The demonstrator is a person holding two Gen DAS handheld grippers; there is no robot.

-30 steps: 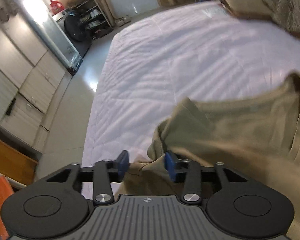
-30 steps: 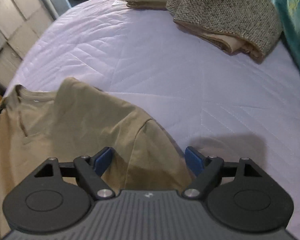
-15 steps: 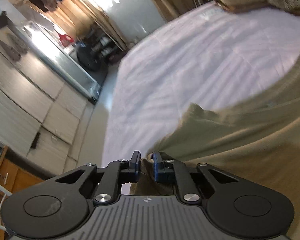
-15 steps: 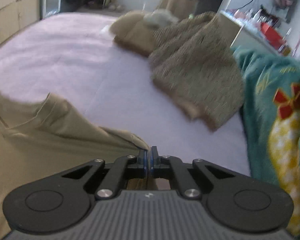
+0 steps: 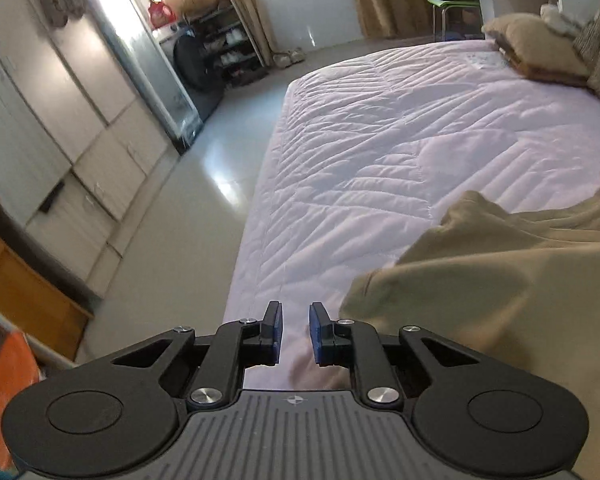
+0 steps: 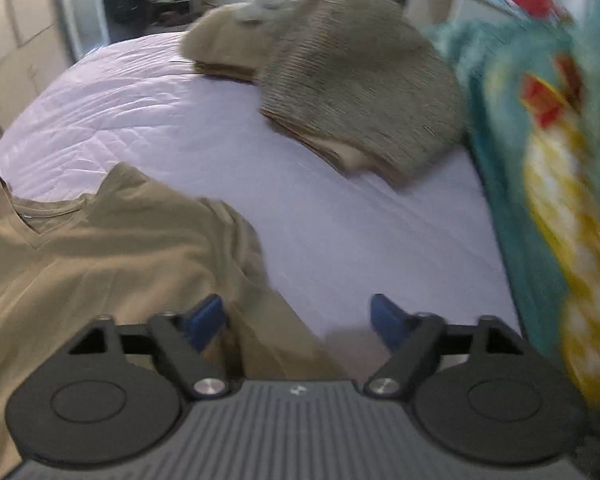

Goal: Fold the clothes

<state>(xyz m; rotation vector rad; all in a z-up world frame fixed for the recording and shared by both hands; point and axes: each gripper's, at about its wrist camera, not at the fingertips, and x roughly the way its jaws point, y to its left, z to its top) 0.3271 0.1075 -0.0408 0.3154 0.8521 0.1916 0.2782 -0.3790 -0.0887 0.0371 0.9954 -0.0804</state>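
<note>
A tan T-shirt (image 6: 100,248) lies on the lilac quilted bed (image 6: 148,120), its V-neck at the left of the right wrist view. My right gripper (image 6: 298,320) is open and empty, its jaws wide apart over the shirt's right sleeve edge. In the left wrist view the same shirt (image 5: 500,280) lies to the right. My left gripper (image 5: 294,334) is open with a small gap, holding nothing, just left of the shirt's edge over the bed (image 5: 380,152).
Folded brown and tan clothes (image 6: 352,80) are stacked at the far side of the bed. A teal blanket (image 6: 540,160) with a yellow and red pattern lies at the right. The bed's left edge drops to a tiled floor (image 5: 204,184) with cabinets (image 5: 60,120).
Both grippers were shut on the shirt half a second ago and have let go. The shirt now lies on the bed and both grippers have pulled back from it.
</note>
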